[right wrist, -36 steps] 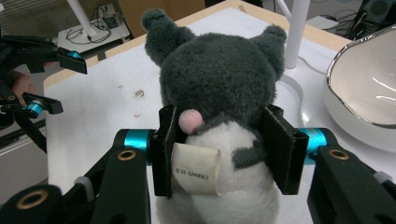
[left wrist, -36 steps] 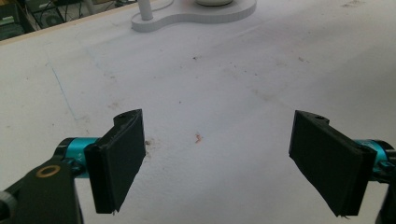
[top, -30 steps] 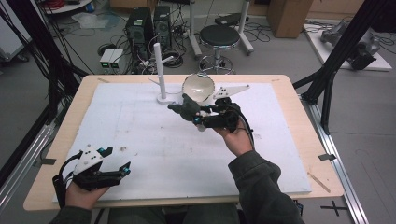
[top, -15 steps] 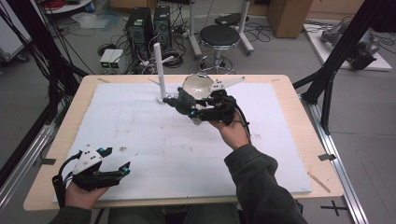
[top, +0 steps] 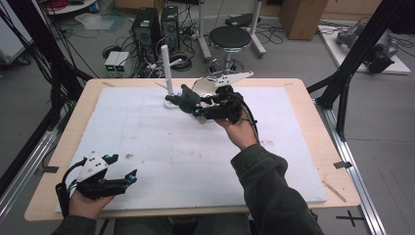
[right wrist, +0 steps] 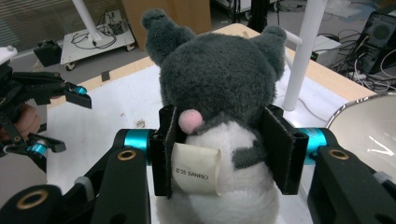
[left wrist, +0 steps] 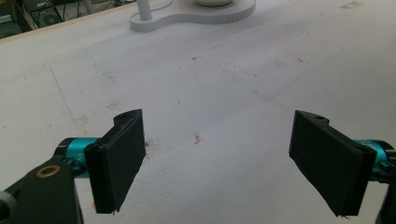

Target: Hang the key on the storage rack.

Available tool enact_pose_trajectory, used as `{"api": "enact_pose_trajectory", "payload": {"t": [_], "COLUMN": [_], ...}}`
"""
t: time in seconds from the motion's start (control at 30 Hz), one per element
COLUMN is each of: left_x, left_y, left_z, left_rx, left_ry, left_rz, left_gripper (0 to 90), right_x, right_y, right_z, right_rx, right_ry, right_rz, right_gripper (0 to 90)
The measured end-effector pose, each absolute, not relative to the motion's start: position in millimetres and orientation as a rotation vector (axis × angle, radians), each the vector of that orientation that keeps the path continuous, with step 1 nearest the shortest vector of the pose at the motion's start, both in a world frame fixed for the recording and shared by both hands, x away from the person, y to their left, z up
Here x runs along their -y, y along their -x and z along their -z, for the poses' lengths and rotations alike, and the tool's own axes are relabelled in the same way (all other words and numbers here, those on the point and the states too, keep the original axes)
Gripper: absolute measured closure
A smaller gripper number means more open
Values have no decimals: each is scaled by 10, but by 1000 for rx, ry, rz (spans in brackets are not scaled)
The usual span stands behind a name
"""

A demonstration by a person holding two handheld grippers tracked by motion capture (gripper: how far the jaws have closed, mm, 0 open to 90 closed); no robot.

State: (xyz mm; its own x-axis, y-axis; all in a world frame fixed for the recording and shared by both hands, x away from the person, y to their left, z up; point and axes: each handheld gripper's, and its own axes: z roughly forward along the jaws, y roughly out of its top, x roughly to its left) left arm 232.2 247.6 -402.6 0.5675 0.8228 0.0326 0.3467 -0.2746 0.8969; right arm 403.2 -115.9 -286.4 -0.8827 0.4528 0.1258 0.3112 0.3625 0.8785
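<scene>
A grey and white plush toy (right wrist: 215, 70) with a pink tail and a paper tag is held upright in my right gripper (right wrist: 224, 149), whose jaws are shut on its body. In the high view that gripper (top: 193, 104) holds the plush toy (top: 182, 100) above the far middle of the table, just right of the white post (top: 166, 68). My left gripper (top: 123, 168) rests open at the near left corner. Its jaws stand wide apart over bare white board in the left gripper view (left wrist: 219, 158).
A white stand base (left wrist: 196, 14) carries the post (right wrist: 303, 46) and a shiny bowl (right wrist: 369, 126), which sits behind my right hand (top: 205, 85). The white board (top: 161, 152) covers the wooden table. The left gripper (right wrist: 51, 93) also appears far off.
My right gripper has carried the plush toy leftward and a little farther away, closer to the white post. The left gripper has stayed put.
</scene>
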Motion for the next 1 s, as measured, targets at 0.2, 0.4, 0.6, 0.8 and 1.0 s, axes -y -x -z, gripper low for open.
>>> {"api": "enact_pose_trajectory", "payload": {"t": [0.2,0.4,0.6,0.8,1.0], "left_x": [-2477,-2470,-2463,-2466,-2479], "left_y": [-2352,-2352,-2348,-2339,-2342], "left_z": [4029,4030,4034,4038,4033], "left_rx": [-953,-948,-949,-944,-943], "left_ry": [-1858,-1863,-1859,-1861,-1862], "left_rz": [-632,-629,-630,-623,-626], "left_gripper": [189,189,189,189,189], "right_x": [1049,983,933,886,841], "right_y": [-4103,-4166,-4233,-4296,-4381], "right_z": [2788,2719,2696,2683,2674], "right_rx": [-2488,-2485,-2477,-2462,-2458], "right_ry": [-672,-650,-644,-652,-664], "right_rz": [-1536,-1531,-1531,-1521,-1519], "right_gripper": [516,516,516,516,517]}}
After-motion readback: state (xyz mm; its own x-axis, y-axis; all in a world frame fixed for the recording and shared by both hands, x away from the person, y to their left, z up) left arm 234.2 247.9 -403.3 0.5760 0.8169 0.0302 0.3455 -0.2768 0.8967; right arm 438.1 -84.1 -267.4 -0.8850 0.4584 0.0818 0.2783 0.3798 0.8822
